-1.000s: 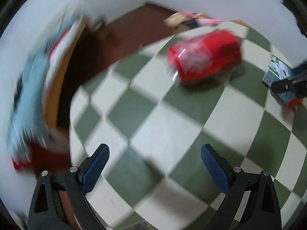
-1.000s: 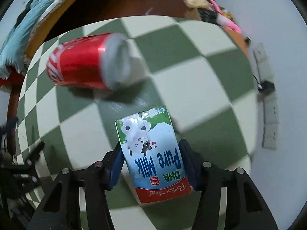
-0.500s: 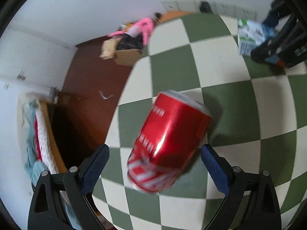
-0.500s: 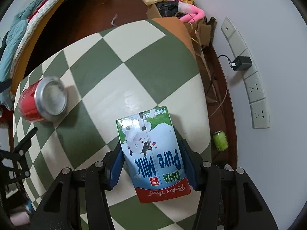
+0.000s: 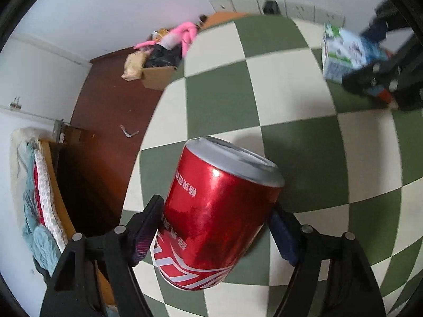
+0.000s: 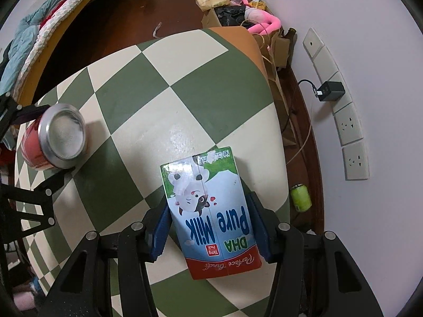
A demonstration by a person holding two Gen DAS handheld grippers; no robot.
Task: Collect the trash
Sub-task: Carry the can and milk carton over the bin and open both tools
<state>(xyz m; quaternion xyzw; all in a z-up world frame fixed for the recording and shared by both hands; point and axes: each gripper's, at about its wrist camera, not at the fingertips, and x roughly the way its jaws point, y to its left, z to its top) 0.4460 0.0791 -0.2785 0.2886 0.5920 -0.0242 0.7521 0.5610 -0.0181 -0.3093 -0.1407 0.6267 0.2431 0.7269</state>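
Both tongs gripping, left tongs closing on can, right tongs clamping milk carton

Left gripper: pointed steeply down; black frame with two blue-padded fingers, one low on each side of the left wrist view.
Left jaws: closing, with a red can between them; both pads lie against the can's sides.
Left gripper seen from the right wrist: black frame at the picture's left edge, one finger above the can and one below it.
Right gripper: pointed almost straight down; same black frame and blue pads.
Right jaws: set about half apart, pads pressed on the two long sides of a milk carton.
Right gripper seen from the left wrist: blurred dark frame at upper right, carton in its grip.
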